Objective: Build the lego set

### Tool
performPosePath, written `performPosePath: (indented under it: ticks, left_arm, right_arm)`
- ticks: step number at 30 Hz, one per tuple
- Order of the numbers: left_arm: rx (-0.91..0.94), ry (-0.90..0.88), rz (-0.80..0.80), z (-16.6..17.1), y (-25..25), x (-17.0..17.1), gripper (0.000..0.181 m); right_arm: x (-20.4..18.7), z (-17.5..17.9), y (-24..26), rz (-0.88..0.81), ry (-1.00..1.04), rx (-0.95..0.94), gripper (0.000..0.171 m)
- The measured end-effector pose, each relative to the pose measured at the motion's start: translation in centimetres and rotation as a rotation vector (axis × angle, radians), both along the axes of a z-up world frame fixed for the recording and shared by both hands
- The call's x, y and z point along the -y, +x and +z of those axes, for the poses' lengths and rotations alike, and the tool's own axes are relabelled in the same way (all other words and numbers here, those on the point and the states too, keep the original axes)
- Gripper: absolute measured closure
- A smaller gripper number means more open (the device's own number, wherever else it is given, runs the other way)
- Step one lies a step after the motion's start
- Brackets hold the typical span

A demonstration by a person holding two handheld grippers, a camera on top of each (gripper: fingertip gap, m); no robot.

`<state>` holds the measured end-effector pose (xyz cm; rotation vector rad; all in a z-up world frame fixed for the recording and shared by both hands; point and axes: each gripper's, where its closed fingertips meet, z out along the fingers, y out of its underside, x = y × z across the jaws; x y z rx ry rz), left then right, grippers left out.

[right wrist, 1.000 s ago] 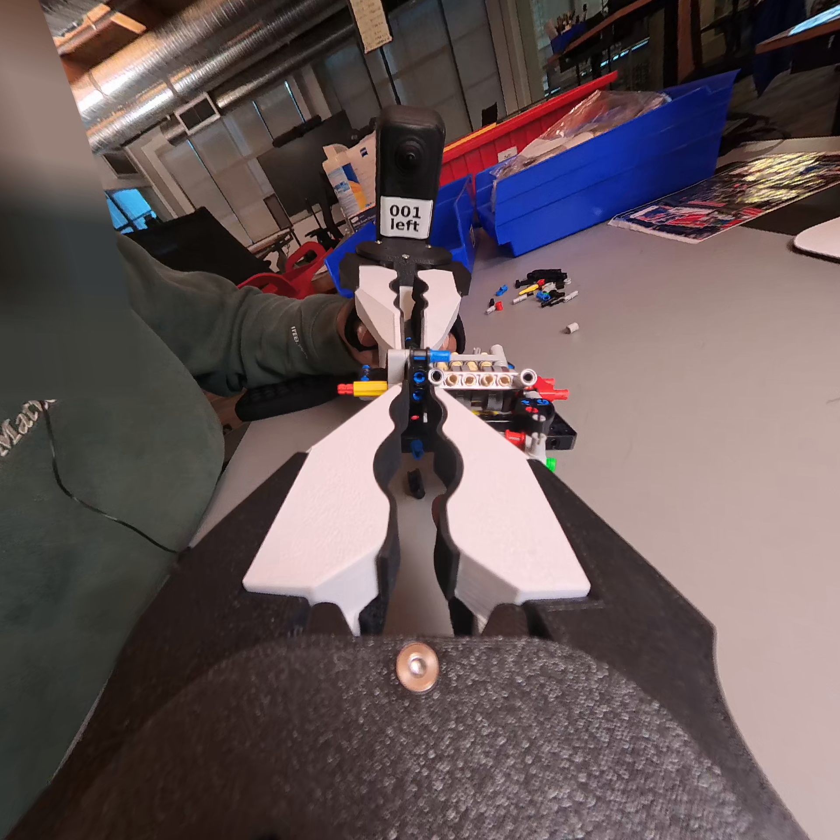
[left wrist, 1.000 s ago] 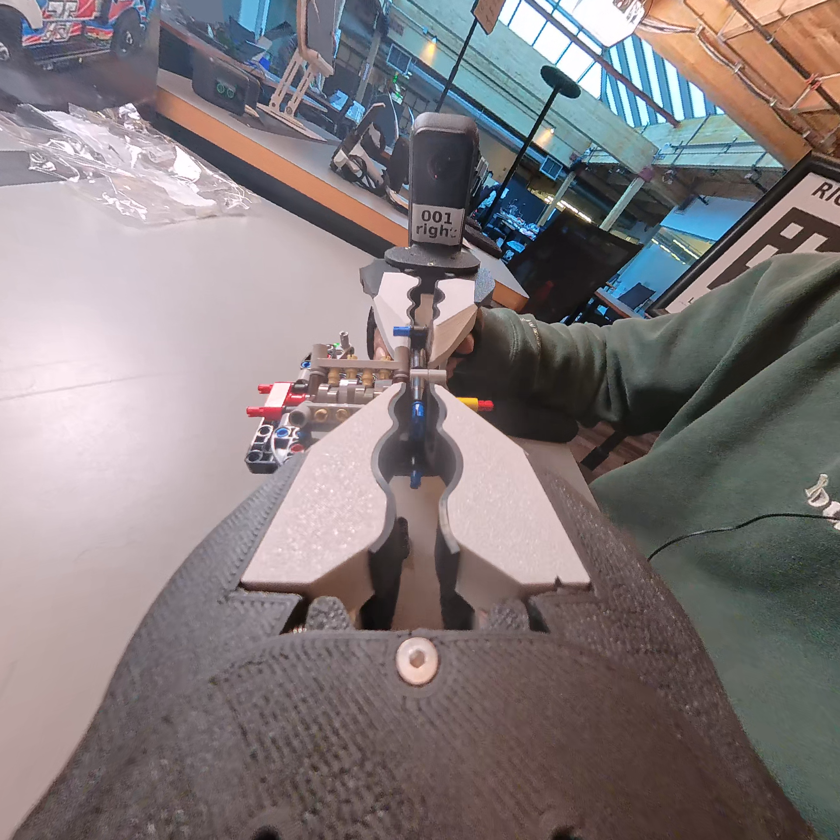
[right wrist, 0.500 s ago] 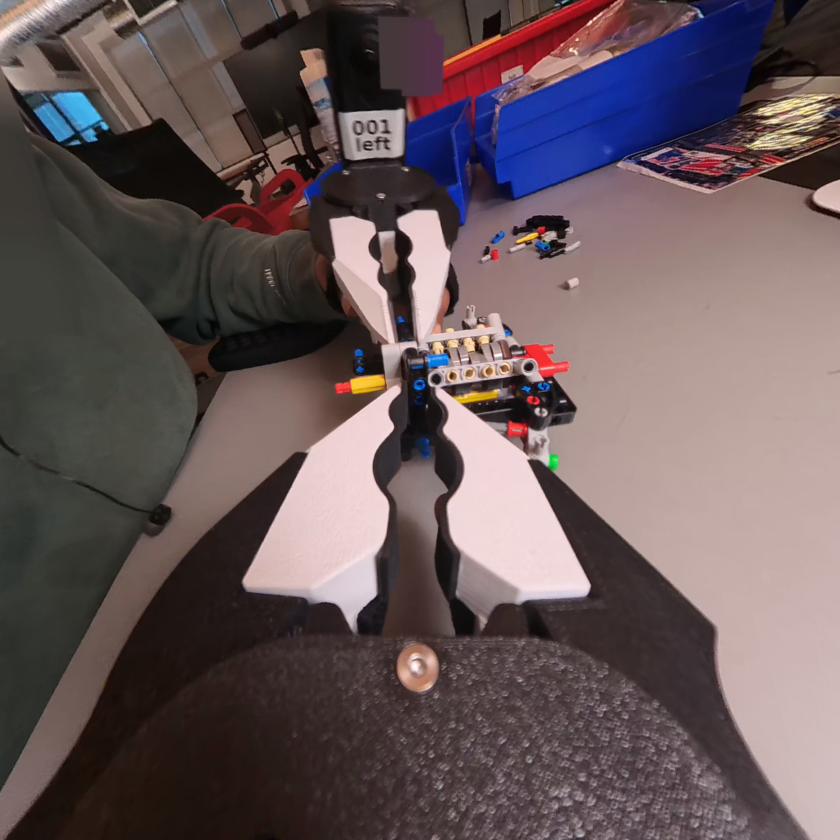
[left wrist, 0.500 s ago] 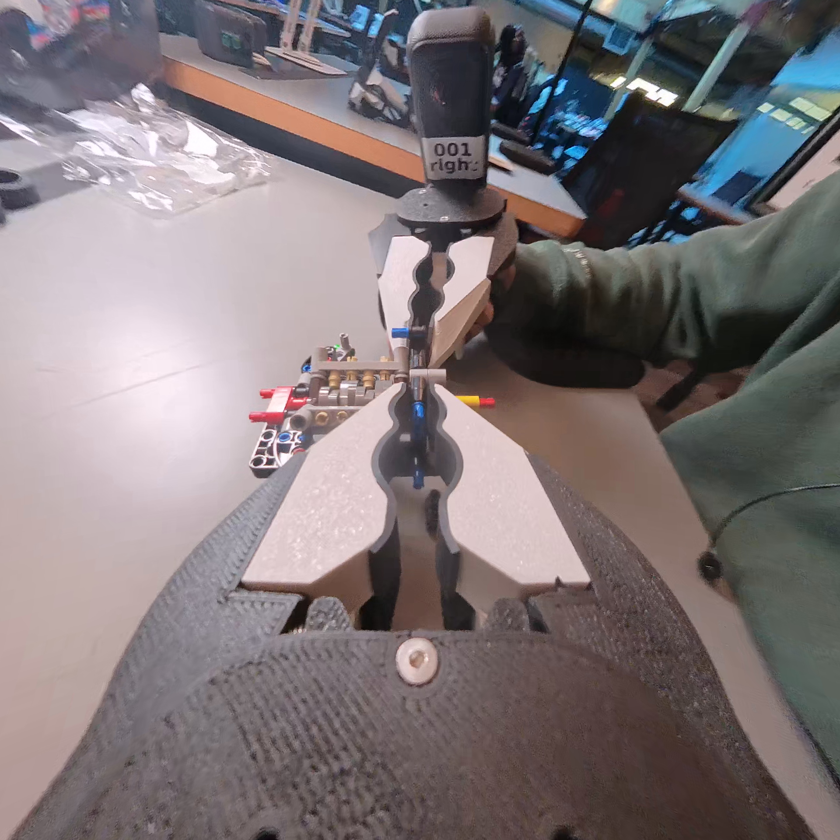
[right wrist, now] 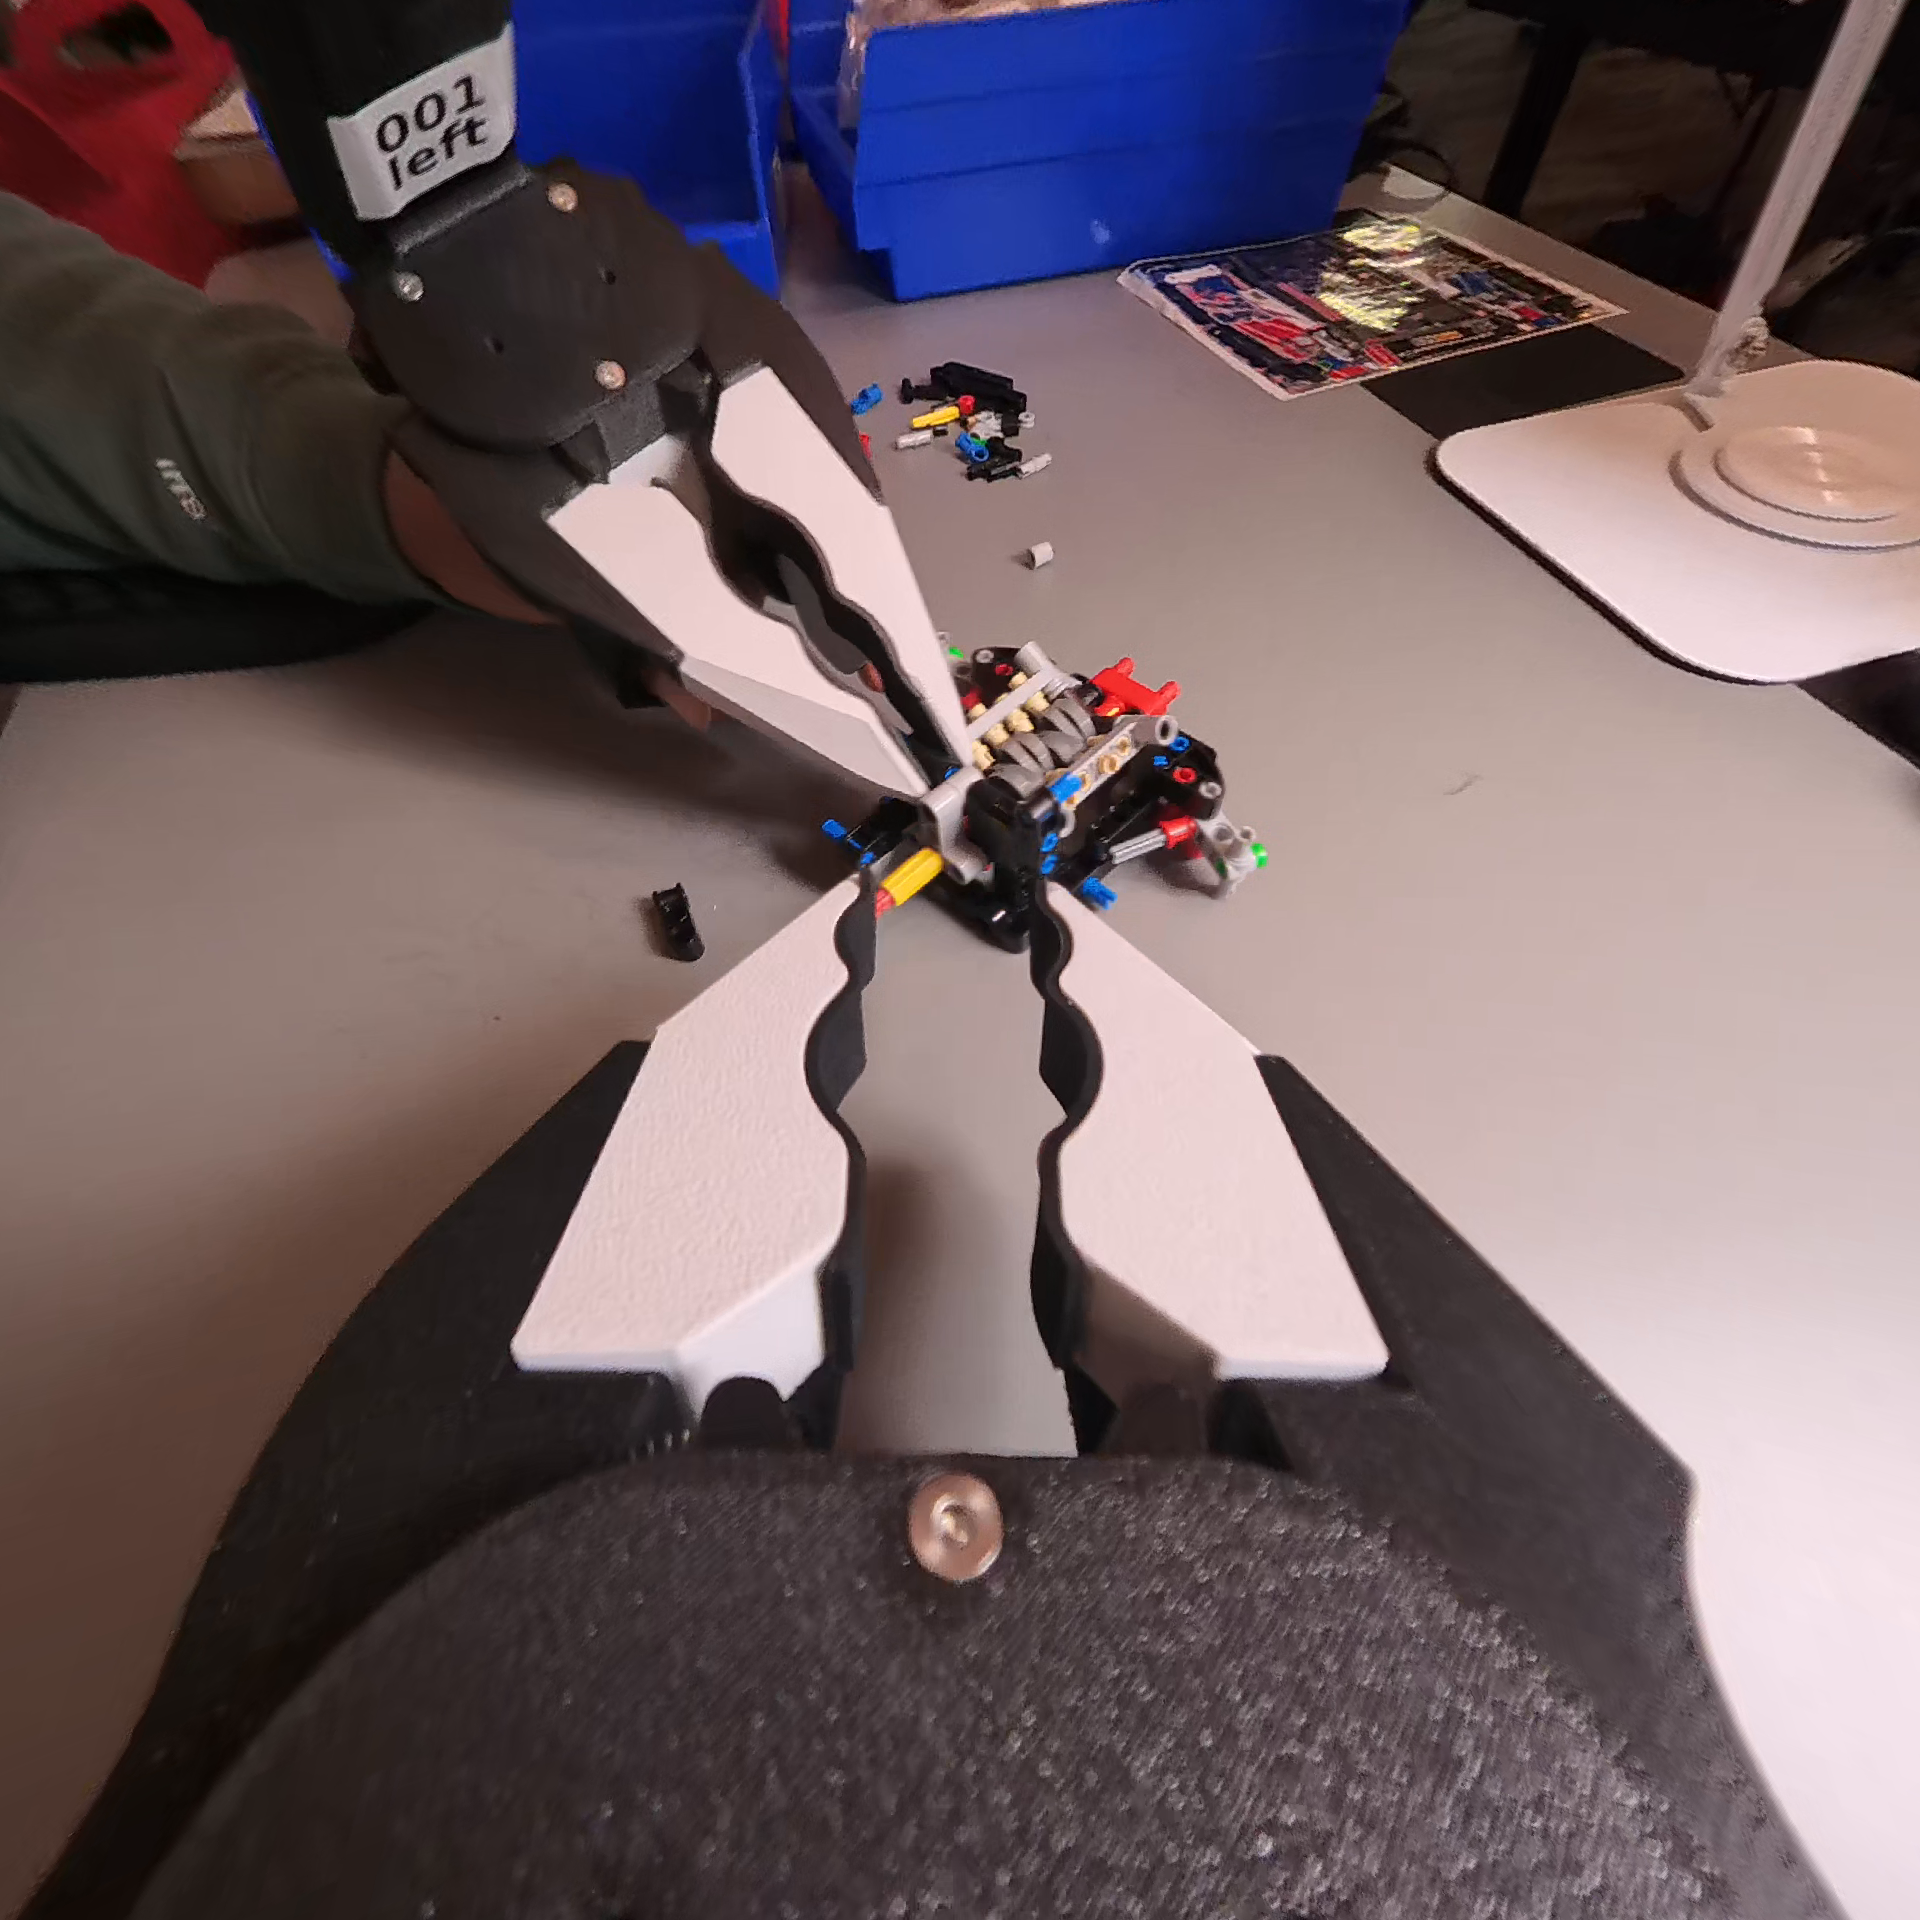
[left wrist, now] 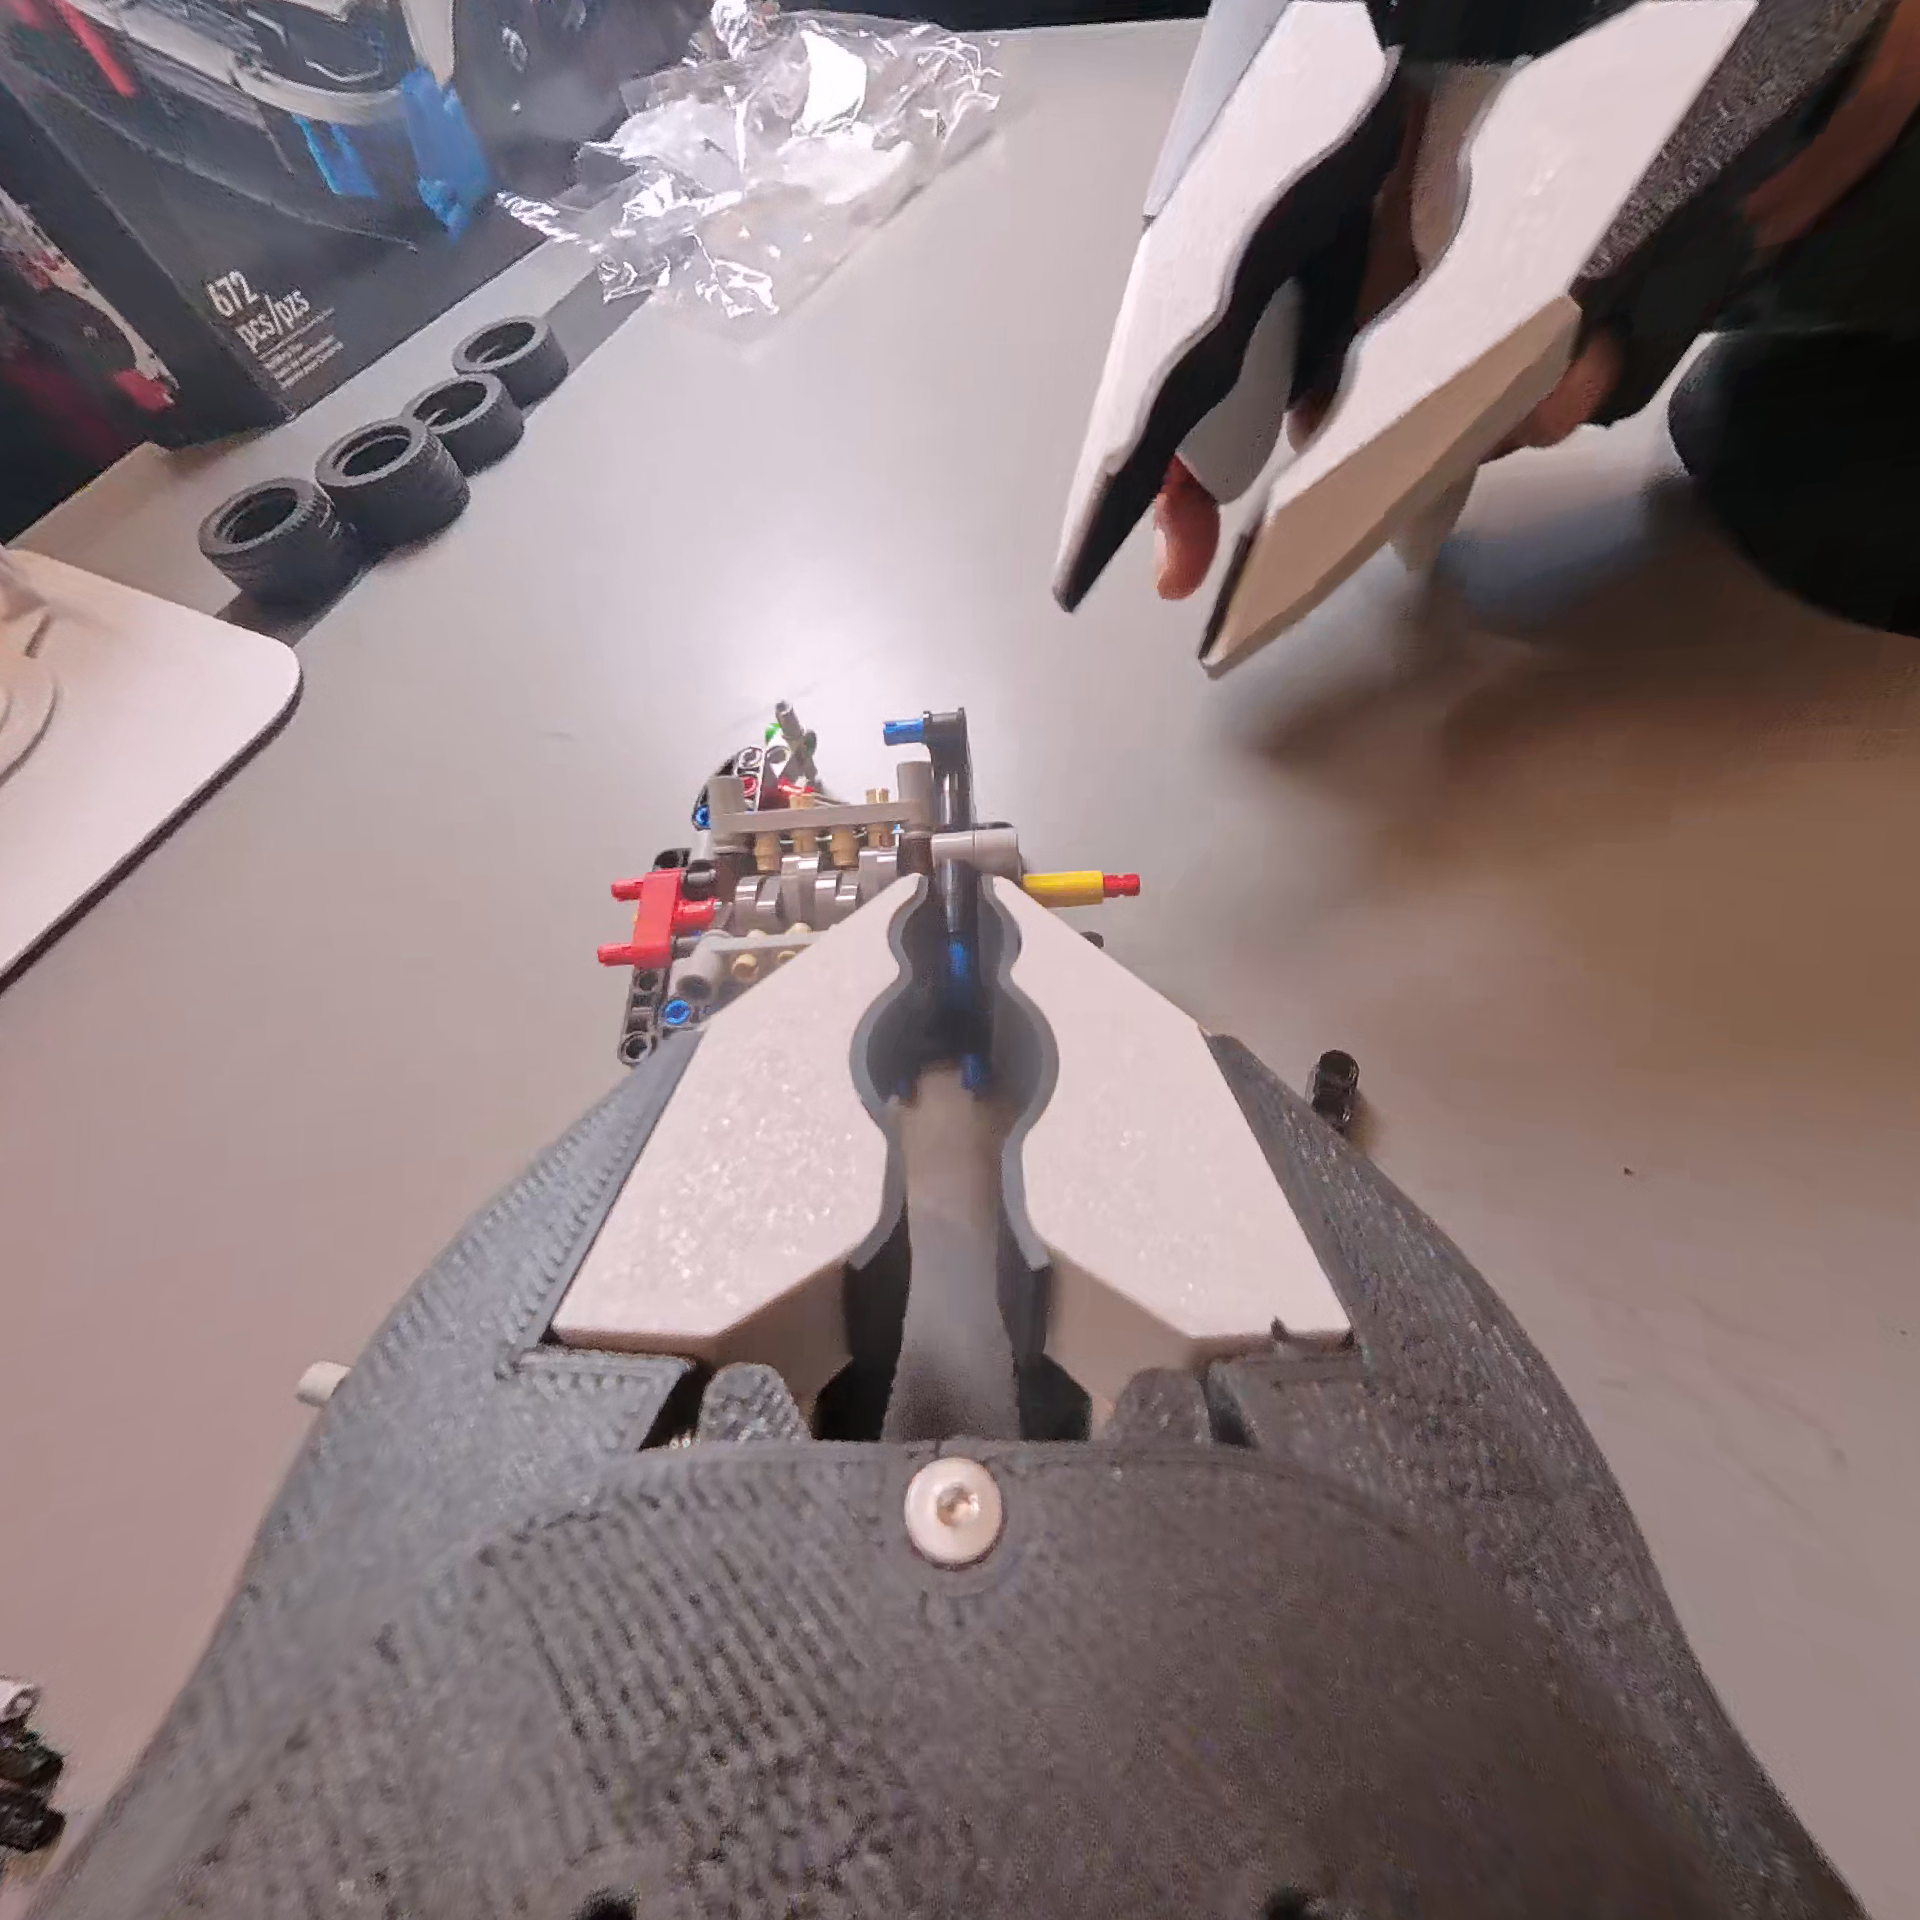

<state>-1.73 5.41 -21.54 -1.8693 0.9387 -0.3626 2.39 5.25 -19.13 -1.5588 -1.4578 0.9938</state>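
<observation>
The part-built lego assembly (right wrist: 1081, 769), grey and black with red, blue and yellow pins, sits on the grey table. My left gripper (left wrist: 961, 904) is shut on the assembly's upright black beam (left wrist: 951, 790). In the right wrist view it reaches in from the upper left (right wrist: 935, 764). My right gripper (right wrist: 951, 904) is open and empty, its fingertips just short of the assembly's yellow pin (right wrist: 912, 873). In the left wrist view it hangs open above the table at the upper right (left wrist: 1143, 629), apart from the assembly.
A small black piece (right wrist: 675, 920) lies left of the assembly. A pile of loose pieces (right wrist: 966, 416), blue bins (right wrist: 1039, 135) and a booklet (right wrist: 1361, 301) lie behind. A white lamp base (right wrist: 1714, 520) stands at the right. Several tyres (left wrist: 384, 457), a box (left wrist: 208, 208) and a plastic bag (left wrist: 790, 156) lie beyond. The left gripper's tips are roughly 6 centimeters from the right gripper's.
My right gripper has opened, let go of the assembly and drawn back. Both cameras now look down more steeply and the assembly is down on the table. The left gripper still holds it.
</observation>
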Motion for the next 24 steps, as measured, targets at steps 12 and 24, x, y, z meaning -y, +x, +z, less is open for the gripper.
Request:
performPosePath:
  ticks: [12, 24]
  left_arm:
    - [0.076, -0.11, -0.135, 1.9, -1.5, 2.8, 0.158]
    - [-0.04, -0.316, -0.4, -2.0, 0.7, 8.4, 0.156]
  right_arm:
    - [7.0, -4.2, -2.4, 0.254, 0.19, 0.33, 0.148]
    - [7.6, -5.2, -3.2, 0.27, 0.281, 0.394, 0.165]
